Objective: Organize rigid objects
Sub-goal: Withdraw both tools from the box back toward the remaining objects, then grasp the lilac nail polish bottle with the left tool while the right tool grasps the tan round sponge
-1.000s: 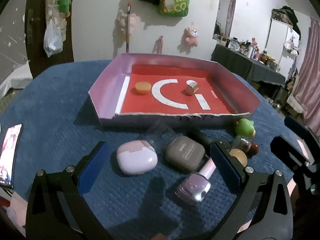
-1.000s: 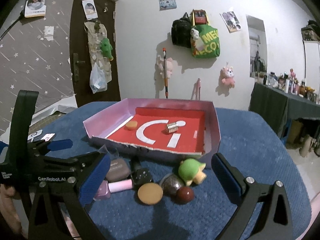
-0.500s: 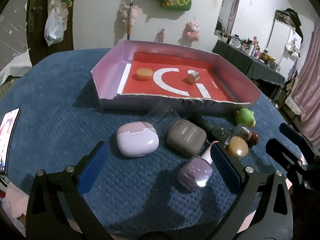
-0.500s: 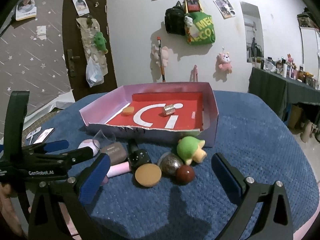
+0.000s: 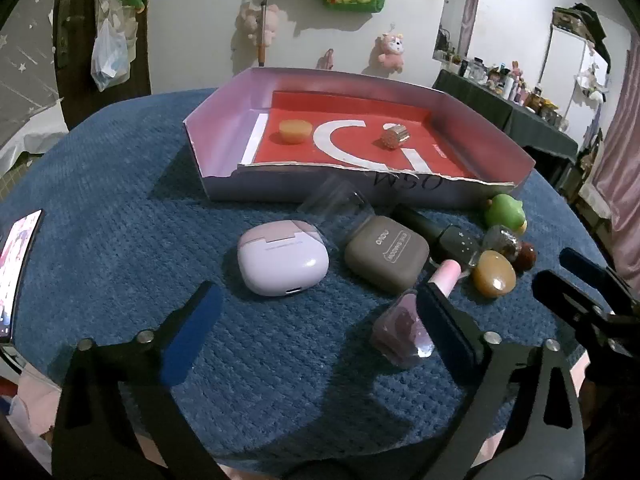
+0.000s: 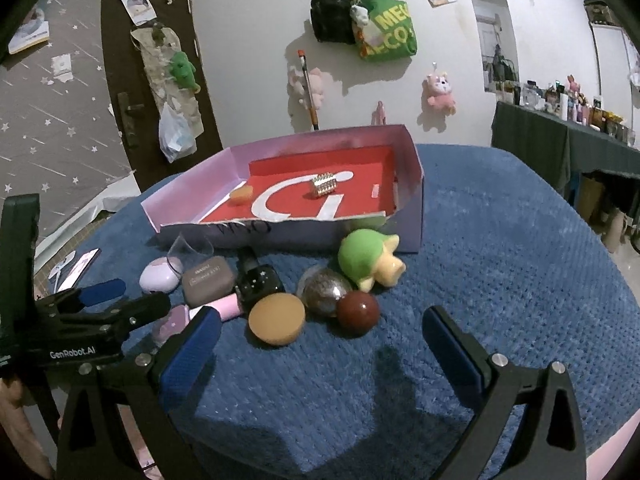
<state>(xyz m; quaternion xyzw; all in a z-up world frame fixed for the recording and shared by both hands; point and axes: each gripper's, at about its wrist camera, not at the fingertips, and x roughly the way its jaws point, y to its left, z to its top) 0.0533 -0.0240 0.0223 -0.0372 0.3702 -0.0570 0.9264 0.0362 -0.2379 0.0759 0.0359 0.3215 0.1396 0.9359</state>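
Both tools hover low over the blue desk, each empty. The left tool has just been narrowing its jaws a little, yet they stand wide, with only cloth between them and the lilac bottle lying just inside its right finger. The right tool has likewise just eased in slightly, wide apart and holding nothing, with the tan disc and red ball just ahead of its gap. The box is my landmark: inside it lie only an orange puck and a small metal roll; everything else is clustered on the desk against its near wall. Nearest that wall are a clear cup on its side and the green toy. A little further out sit the white case and grey case, side by side, then a dark bottle and a glitter ball. The cases look light, hard and smooth, so I'd take them across the flat sides. The balls seem likely to roll and slip; grip them square through the middle. The bottles look like glass, heavier and breakable; the body is safer than the cap. The toy may be the one with some give.
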